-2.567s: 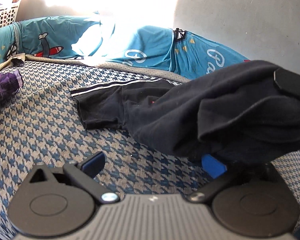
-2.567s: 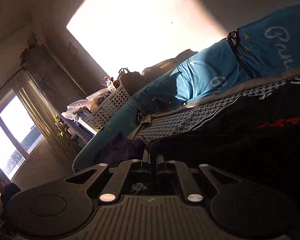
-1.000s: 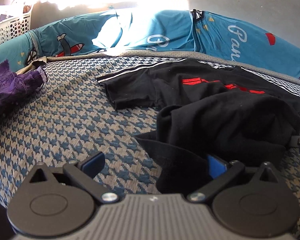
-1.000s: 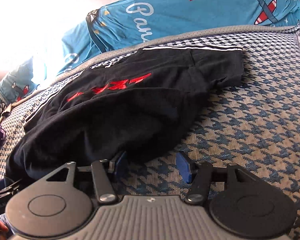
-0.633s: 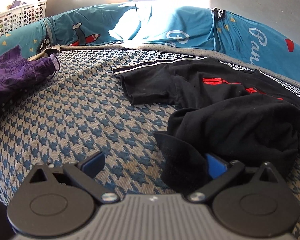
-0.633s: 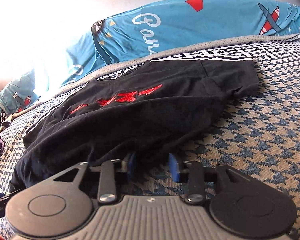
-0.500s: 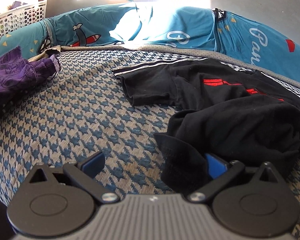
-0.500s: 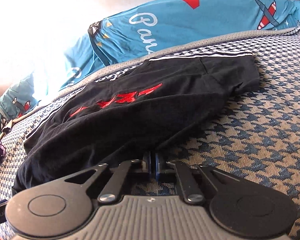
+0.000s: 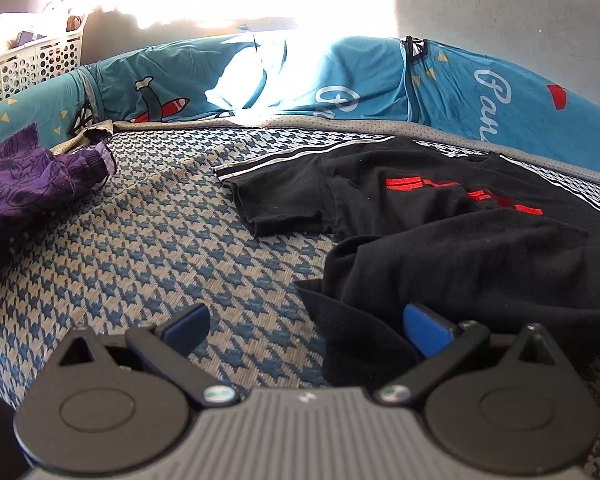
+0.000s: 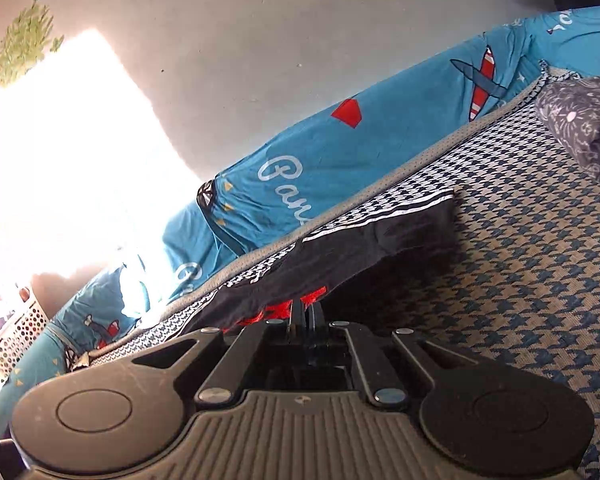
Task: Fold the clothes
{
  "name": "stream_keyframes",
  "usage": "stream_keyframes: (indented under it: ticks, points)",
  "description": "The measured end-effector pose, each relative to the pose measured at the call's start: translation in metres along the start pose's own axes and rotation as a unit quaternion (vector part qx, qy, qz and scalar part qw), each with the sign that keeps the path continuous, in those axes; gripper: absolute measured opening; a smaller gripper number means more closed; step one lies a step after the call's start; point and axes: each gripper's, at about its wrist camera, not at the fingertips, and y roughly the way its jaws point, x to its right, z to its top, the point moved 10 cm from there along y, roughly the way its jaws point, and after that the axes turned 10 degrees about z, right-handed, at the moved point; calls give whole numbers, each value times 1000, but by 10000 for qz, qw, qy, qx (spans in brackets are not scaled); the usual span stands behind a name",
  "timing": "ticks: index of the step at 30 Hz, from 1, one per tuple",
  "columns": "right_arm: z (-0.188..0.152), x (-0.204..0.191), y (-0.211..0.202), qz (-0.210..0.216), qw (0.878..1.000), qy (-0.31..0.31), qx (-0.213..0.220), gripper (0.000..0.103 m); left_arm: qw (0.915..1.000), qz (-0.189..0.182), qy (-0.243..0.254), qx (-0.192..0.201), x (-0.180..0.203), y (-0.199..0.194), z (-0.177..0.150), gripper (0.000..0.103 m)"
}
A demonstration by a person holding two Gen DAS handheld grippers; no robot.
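Two hand-held grippers frame your work on the bed with the blue-and-beige houndstooth cover [image 9: 148, 248], and the black cotton T-shirt with red chest lettering and white shoulder stripes [image 9: 452, 240] is the landmark. Your left hand-held gripper [image 9: 304, 322] sits at the shirt's near, bunched hem with its blue pads spread wide, released; the right pad [image 9: 424, 322] lies against the dark fabric, the left pad over bare cover. Your right hand-held gripper [image 10: 307, 314] is clenched on the shirt's edge, its jaws pinched together with black cloth between them, and that side of the shirt [image 10: 364, 248] hangs raised off the cover toward the jaws. Beyond the shirt runs a teal bolster printed with aeroplanes and white script [image 9: 340, 76]. Well to the shirt's left lies a crumpled purple garment [image 9: 28, 184]; to its right, a folded grey patterned cloth [image 10: 584, 124].
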Motion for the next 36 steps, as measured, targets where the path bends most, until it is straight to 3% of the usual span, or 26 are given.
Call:
stream_keyframes:
  ticks: [9,13,17,24,26,36]
  points:
    - [-24,34,-1,-782,9957,212,-456,7,9999,45,-114,-59,-6,-1,-1,103]
    - [-33,47,-4,-936,9928,468,-575,8,9999,48,-131,-88,-8,0,-1,103]
    - [-44,49,-10,-752,9916,874,-591,27,9998,38,-155,-107,-7,1,-2,103]
    - [-57,34,-5,-453,9933,754,-747,40,9996,11,-213,-201,-7,5,-4,103]
    - [-61,33,-1,-363,9927,856,-766,49,9994,4,-243,-237,-7,7,-5,103]
    - [-88,23,35,-26,9876,1043,-1172,52,9994,-12,-227,-270,-8,8,-8,103]
